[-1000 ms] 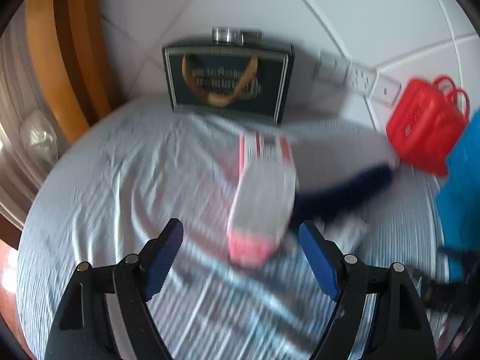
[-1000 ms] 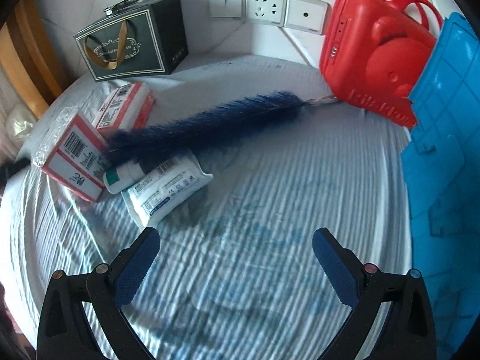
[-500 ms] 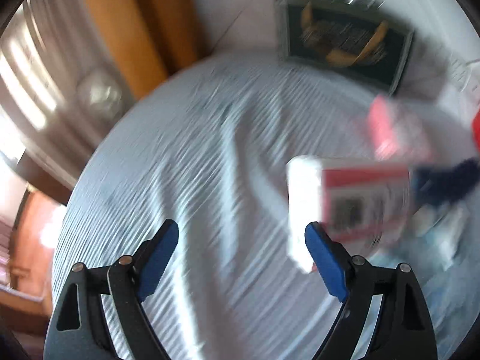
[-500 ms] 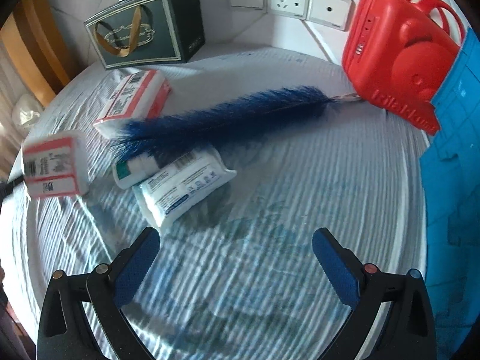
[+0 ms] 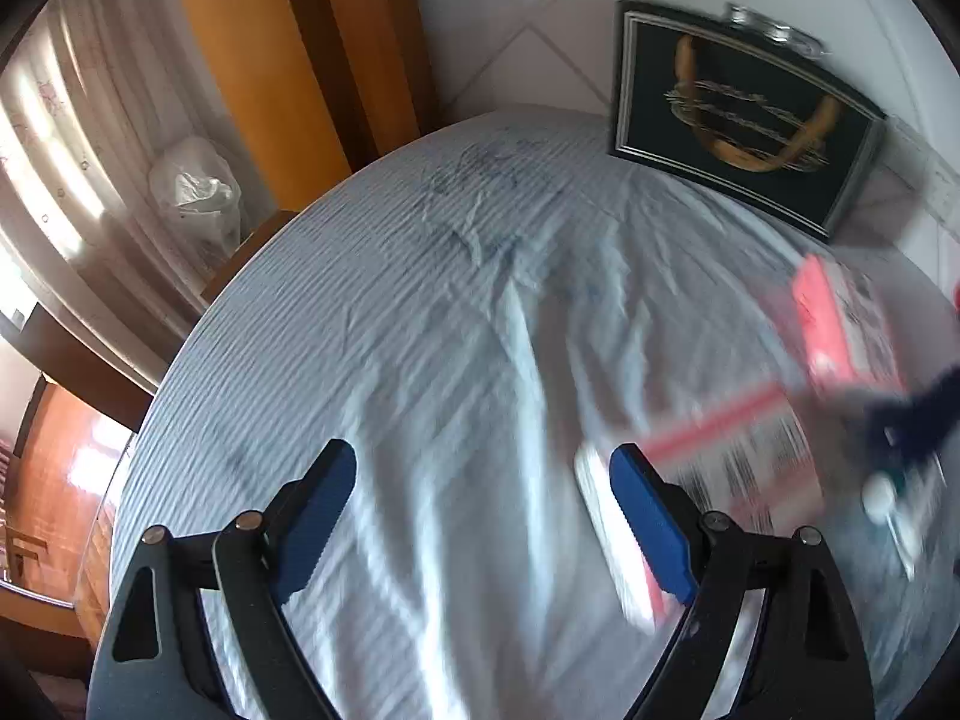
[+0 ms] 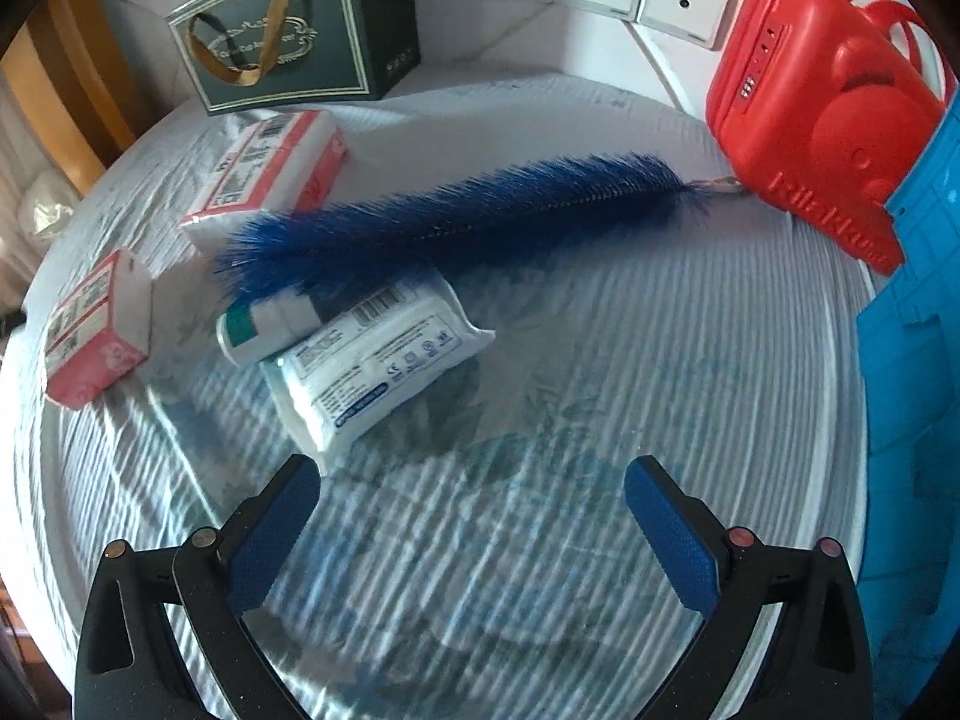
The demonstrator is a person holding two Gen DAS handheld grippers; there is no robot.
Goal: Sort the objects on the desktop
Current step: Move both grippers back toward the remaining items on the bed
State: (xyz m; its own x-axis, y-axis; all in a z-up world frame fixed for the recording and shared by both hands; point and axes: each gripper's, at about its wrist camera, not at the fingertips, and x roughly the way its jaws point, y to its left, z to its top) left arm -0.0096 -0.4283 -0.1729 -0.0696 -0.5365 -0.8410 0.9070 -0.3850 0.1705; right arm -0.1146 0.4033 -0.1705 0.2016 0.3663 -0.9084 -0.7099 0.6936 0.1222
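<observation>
Hovering over the round table (image 5: 372, 360) with its pale blue striped cloth, the left gripper (image 5: 480, 510) is spreading its blue-padded fingers (image 5: 318, 498) wide, having just been opening, with nothing but bare cloth between them. Just outside its right finger, a red-and-white wrapped tissue pack (image 5: 720, 468) is lying blurred on the cloth, near the table's left edge as the right wrist view shows it (image 6: 96, 330).

Likewise wide and empty, the right gripper (image 6: 471, 516) is hanging above the near part of the table. Ahead of its left finger, a white plastic pack with blue print (image 6: 378, 360) is lying tilted, touching a small white tube with a green cap (image 6: 264, 327). A long dark blue bristle brush (image 6: 456, 222) is stretching across the middle, its fluffy end lying over the tube and its metal tip reaching toward a red hard-shell case with loop handles (image 6: 822, 120) at the table's far right edge. A second red-and-white tissue pack (image 6: 270, 174) is sitting just behind the brush.

At the far edge, against the tiled wall, a dark green gift box with a gold ribbon handle (image 6: 294, 42) is standing upright. A blue plastic panel (image 6: 912, 330) is rising along the right edge.
</observation>
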